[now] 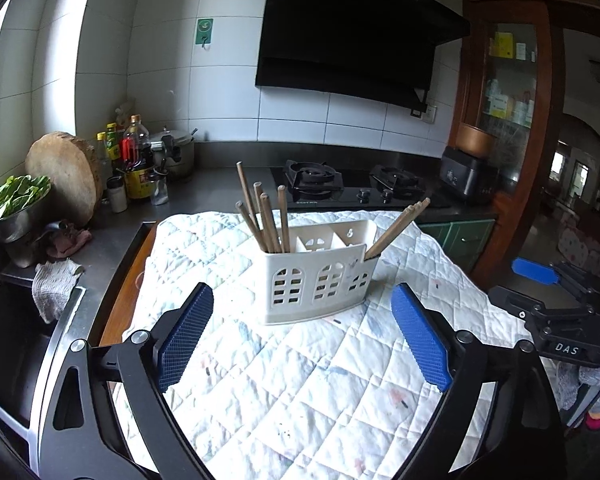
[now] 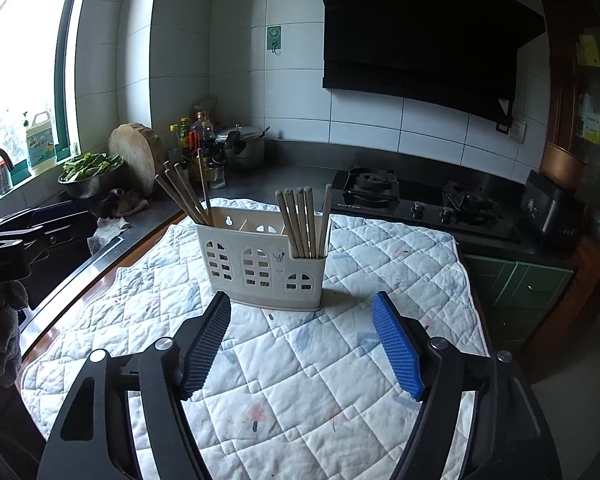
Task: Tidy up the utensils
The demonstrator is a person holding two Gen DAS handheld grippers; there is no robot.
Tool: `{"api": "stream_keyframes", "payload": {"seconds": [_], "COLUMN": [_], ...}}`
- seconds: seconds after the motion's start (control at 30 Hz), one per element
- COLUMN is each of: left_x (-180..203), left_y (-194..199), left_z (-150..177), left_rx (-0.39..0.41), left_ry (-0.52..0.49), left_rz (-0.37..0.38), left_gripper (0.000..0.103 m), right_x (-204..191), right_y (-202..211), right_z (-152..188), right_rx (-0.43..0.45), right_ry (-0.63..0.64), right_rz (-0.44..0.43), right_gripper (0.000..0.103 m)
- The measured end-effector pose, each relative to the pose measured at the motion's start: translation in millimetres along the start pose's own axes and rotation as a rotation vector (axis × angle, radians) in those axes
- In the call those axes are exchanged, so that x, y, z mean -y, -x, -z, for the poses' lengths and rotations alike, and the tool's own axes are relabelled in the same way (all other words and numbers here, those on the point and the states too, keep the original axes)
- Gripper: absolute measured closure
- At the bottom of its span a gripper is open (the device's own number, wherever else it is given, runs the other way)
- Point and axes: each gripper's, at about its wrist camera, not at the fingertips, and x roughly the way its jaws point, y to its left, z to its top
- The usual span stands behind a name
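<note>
Nearest the left wrist camera, the left gripper (image 1: 302, 332) stands with its blue-padded jaws spread wide and nothing between them; it hovers over the white quilted cloth (image 1: 300, 392) that covers the tabletop. At 12 o'clock from this gripper, just beyond the fingertips and apart from them, sits the white utensil holder (image 1: 320, 276), upright on the cloth. Its leftmost compartment holds a bunch of wooden chopsticks (image 1: 266, 220), leaning slightly left. The middle compartments appear empty from this angle. Its rightmost compartment holds a second bunch of chopsticks (image 1: 398, 226), tilted toward 2 o'clock. At 3 o'clock, near the frame edge, the right gripper (image 1: 540, 276) shows partly.

In the right wrist view, the right gripper (image 2: 300, 336) likewise has its jaws spread apart and empty, over the same cloth (image 2: 300, 408). The holder (image 2: 264, 260) stands at 12 o'clock, close to the fingertips but not touched. Left-compartment chopsticks (image 2: 184, 196) lean toward 11 o'clock; right-compartment chopsticks (image 2: 304, 220) stand nearly upright.

Background, left to right: a metal bowl of greens (image 2: 90, 172) at 10 o'clock, a round wooden chopping block (image 2: 136, 156) leaning against the wall, bottles (image 2: 198, 136), a lidded pot (image 2: 240, 148), a gas stove (image 2: 416, 204) at 1 o'clock, and a black range hood (image 2: 420, 32) above it.
</note>
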Motion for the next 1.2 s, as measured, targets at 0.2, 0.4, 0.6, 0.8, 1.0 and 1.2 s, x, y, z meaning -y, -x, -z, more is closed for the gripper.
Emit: {"api": "stream_keyframes", "payload": {"seconds": [0.2,0.4,0.6,0.8,1.0,1.2], "left_x": [-7.3,-7.3,-3.5,0.9,2.0,4.3], "left_y": [11.0,24.2,34.9,42.4,50.9,59.1], "left_z": [29.8,52.4,70.2,88.5,99.1,103.6], "left_rx": [-0.015,-0.020,-0.032,-0.046,-0.047,-0.032], "left_ry": [0.029,0.034,0.029,0.019,0.034,0.042], "left_rz": [-0.016,-0.032,-0.067,-0.087,-0.087,-0.088], "left_gripper": [0.006,0.005,0.005,0.005,0.005,0.005], "right_x": [-9.7,-18.0,-20.4,-21.1,-23.4,-24.1], "right_y": [16.2,30.3,39.4,44.5,51.3,57.2], "right_z": [22.7,42.2,59.8,76.8,86.7,92.3], "right_rx": [0.029,0.049,0.045,0.023,0.018,0.022], "right_ry": [0.000,-0.014,-0.045,-0.083,-0.080,-0.083], "right_rz": [0.042,0.077,0.084,0.069,0.078,0.081], "right_gripper": [0.021,0.012,0.010,0.009,0.008,0.008]}}
